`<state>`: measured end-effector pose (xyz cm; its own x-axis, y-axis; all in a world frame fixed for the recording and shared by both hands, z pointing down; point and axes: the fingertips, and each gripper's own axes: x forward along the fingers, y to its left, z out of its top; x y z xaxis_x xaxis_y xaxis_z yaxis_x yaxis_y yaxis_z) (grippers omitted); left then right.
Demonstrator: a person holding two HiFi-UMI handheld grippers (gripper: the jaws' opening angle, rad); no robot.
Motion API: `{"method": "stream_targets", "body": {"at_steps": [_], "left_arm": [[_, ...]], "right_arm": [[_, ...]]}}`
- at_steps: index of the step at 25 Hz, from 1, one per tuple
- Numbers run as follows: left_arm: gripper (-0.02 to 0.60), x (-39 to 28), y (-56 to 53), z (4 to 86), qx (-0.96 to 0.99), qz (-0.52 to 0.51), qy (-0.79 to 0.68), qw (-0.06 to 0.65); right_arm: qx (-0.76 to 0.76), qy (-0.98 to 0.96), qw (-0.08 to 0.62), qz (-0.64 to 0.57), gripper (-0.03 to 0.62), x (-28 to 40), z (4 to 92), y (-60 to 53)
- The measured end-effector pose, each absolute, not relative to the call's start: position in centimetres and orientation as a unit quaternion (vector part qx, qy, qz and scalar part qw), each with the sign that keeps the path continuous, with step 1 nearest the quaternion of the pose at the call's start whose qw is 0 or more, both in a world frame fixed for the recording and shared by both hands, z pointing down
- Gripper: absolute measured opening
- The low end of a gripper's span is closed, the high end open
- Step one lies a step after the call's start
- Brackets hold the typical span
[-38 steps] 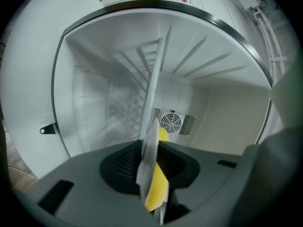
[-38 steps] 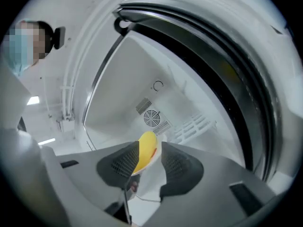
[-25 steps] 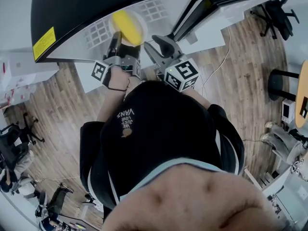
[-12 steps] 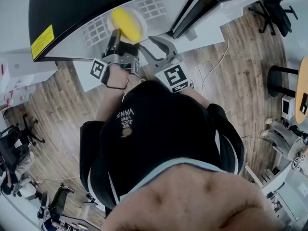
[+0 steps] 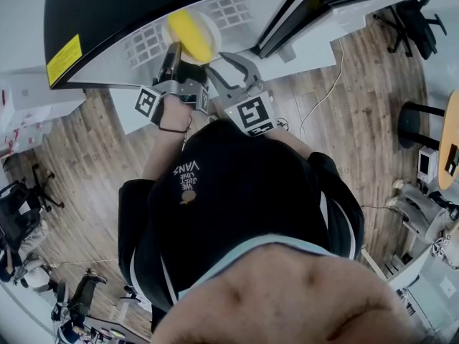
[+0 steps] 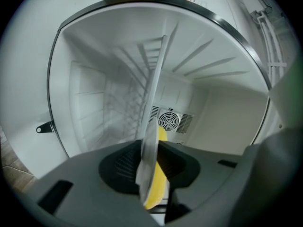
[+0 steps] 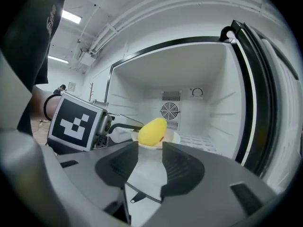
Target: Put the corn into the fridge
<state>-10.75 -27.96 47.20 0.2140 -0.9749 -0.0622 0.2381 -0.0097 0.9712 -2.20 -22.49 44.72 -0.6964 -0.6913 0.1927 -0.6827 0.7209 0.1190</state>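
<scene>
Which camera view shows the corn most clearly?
The right gripper view: the corn lies nearly whole on the white plate, seen side-on. The head view shows it small, from above. The left gripper view shows only a yellow strip beside the plate's edge.

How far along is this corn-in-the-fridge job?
Done: the fridge stands open. In hand: the left gripper is shut on the rim of a plate carrying the corn, holding it in the fridge's opening; the right gripper is open and empty. Left: set the plate down inside, let go and pull back.
</scene>
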Motion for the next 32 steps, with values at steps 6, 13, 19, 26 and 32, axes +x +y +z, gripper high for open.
{"method": "stream_targets", "body": {"at_steps": [6, 13, 19, 26, 32], "left_arm": [[0.083, -10.7, -27.9, 47.1, 0.501, -0.507, -0.368, 0.597], [0.083, -10.8, -27.9, 47.3, 0.503, -0.510, -0.368, 0.593], [0.089, -10.9, -27.8, 47.2, 0.506, -0.518, -0.365, 0.585], [0.091, -10.9, -27.9, 47.3, 0.509, -0.518, -0.366, 0.582], [0.091, -10.8, -27.8, 47.4, 0.510, -0.519, -0.362, 0.583]], "right_arm": [[0.374, -0.917, 0.134, -0.044, 0.147, -1.9, 45.1, -23.0], [0.373, -0.916, 0.138, -0.047, 0.147, -2.0, 45.3, -23.5], [0.378, -0.919, 0.114, -0.020, 0.147, -2.5, 44.8, -24.0], [0.375, -0.919, 0.122, -0.017, 0.147, -2.7, 45.1, -24.6], [0.372, -0.920, 0.124, -0.020, 0.147, -3.1, 45.1, -25.2]]}}
